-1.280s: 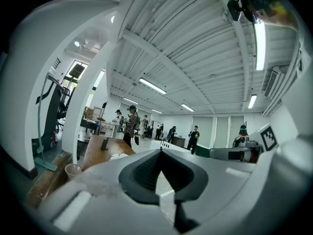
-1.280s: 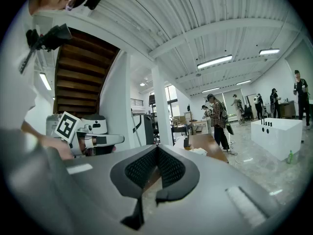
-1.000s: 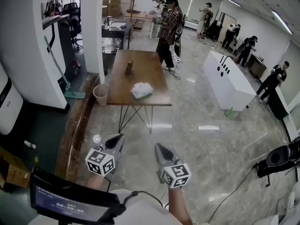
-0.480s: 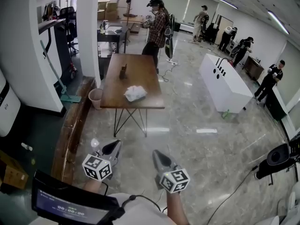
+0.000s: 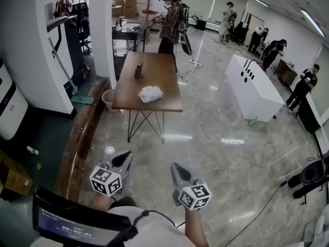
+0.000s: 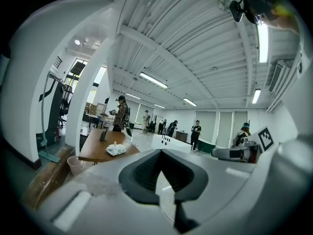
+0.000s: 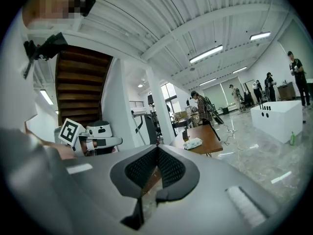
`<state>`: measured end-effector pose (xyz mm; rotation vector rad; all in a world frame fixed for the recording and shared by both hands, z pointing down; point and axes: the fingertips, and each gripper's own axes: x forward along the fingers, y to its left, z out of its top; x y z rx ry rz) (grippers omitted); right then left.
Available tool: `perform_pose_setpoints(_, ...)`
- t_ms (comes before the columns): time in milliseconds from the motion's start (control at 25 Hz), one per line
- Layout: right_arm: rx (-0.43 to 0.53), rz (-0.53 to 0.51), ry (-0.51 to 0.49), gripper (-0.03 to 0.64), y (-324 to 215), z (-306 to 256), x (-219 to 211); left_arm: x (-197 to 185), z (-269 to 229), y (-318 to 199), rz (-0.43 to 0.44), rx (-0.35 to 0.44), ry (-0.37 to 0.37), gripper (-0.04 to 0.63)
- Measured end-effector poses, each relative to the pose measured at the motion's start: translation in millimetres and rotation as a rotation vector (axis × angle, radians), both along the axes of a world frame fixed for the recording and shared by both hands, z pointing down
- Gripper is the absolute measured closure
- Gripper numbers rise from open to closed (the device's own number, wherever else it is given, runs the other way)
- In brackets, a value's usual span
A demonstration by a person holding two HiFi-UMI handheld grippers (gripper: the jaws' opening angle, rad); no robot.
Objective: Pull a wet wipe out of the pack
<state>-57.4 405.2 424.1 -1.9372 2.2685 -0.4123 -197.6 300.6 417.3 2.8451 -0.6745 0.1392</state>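
Note:
The white wet wipe pack (image 5: 150, 93) lies near the front edge of a brown wooden table (image 5: 154, 68), far ahead across the floor. A small dark object (image 5: 139, 70) stands behind it on the table. Both grippers hang low in front of me, well short of the table. My left gripper (image 5: 125, 158) is shut with nothing in it, and my right gripper (image 5: 176, 168) is shut and empty too. In the left gripper view the pack (image 6: 116, 149) shows small, left of the shut gripper (image 6: 160, 152). The right gripper view has the pack (image 7: 193, 143) to the right of the shut gripper (image 7: 156, 148).
A pinkish bin (image 5: 109, 100) stands at the table's left front leg. A white pillar (image 5: 103, 30) and a low wooden ledge (image 5: 77, 138) run along the left. A white cabinet (image 5: 252, 86) stands right. A person in a plaid shirt (image 5: 169, 22) is at the table's far end.
The view has shifted as I step across the marble floor, and the person in plaid has moved nearer the table's far end. Both grippers stay shut, low in front.

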Motion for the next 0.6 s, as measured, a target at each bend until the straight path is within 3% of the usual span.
perform_pose_setpoints(440, 0.015, -0.014, -0.070, 0.611, -2, 6, 10, 1, -9, -8, -0.045, 0.039, -0.040, 0.592)
perform_pose_setpoints(600, 0.009, -0.015, -0.067, 0.611, -8, 6, 11, 5, -6, -20, -0.051, 0.017, -0.032, 0.592)
